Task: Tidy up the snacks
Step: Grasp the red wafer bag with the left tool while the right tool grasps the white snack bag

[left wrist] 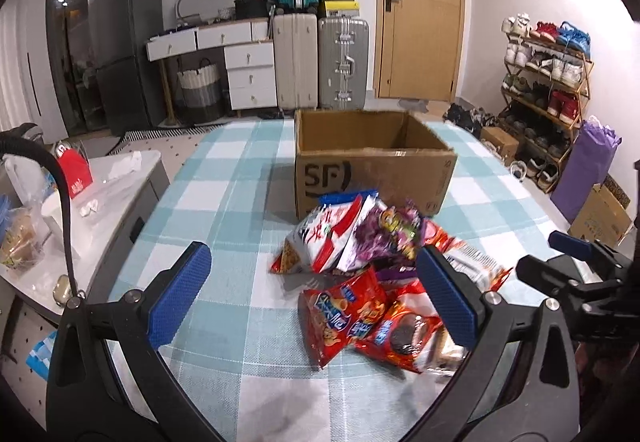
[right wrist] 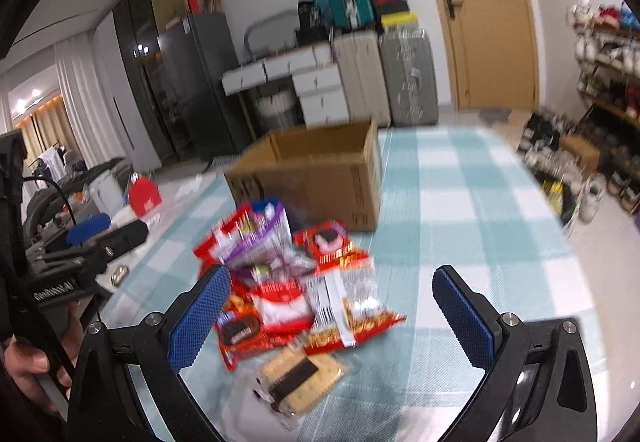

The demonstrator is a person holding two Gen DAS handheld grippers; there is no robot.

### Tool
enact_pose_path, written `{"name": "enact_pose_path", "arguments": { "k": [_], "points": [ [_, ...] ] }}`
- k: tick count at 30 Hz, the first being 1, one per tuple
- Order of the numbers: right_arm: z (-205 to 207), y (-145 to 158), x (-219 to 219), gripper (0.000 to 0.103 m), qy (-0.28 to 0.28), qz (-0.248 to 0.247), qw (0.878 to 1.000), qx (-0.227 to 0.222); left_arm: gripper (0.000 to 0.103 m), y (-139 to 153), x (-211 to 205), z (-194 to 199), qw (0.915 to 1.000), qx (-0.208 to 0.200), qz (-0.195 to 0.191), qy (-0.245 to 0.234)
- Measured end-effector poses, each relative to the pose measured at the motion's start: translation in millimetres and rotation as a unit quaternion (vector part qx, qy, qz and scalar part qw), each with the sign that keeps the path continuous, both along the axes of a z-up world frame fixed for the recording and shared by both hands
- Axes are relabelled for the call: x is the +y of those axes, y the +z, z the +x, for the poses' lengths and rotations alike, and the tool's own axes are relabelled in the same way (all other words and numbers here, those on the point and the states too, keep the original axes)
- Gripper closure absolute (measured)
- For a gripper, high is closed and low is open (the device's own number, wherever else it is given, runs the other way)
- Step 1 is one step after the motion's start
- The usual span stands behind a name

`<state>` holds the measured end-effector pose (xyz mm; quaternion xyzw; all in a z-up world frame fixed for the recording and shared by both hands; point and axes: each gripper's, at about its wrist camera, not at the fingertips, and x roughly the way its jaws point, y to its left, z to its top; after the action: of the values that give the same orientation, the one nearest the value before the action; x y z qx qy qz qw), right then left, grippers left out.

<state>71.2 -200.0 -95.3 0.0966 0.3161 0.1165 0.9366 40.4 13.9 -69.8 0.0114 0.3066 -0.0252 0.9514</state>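
Left claw (left wrist: 314, 298) and right claw (right wrist: 332, 318) both gape wide, gripping nothing.

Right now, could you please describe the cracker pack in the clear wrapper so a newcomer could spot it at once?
Start at the open cardboard box on the checked tablecloth; a pile of snack packets lies in front of it. The cracker pack sits at the pile's near edge, closest to the right gripper. Unlike its red and purple neighbours, it shows pale crackers with dark filling through clear wrap.
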Motion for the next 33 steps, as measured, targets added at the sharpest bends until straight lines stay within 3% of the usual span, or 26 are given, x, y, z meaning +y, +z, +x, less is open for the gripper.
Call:
{"name": "enact_pose_path", "arguments": {
  "k": [10,15,19,24,33],
  "points": [
    [49.2,-56.9,2.3,0.0,0.028,0.001,0.997,0.075,0.001,-57.1,11.7,34.1,0.9986,0.05,0.001,-0.018],
    [66.8,-71.2,7.6,0.001,0.04,-0.011,0.994,0.1,0.001,-82.2,24.4,47.1,0.9961,0.077,-0.032,-0.028],
    [78.7,-80.4,12.5,0.013,0.055,-0.015,0.991,0.12,0.001,-97.1,28.0,59.1,0.9933,0.097,-0.052,-0.036],
    [87.9,-87.4,15.5,0.015,0.064,-0.014,0.989,0.13,0.001,-111.4,19.3,70.4,0.9907,0.112,-0.057,-0.052],
    [96.8,-94.2,14.4,0.031,0.069,-0.021,0.988,0.134,0.001,-122.3,0.1,98.1,0.9861,0.136,-0.073,-0.062]
  ]
}}
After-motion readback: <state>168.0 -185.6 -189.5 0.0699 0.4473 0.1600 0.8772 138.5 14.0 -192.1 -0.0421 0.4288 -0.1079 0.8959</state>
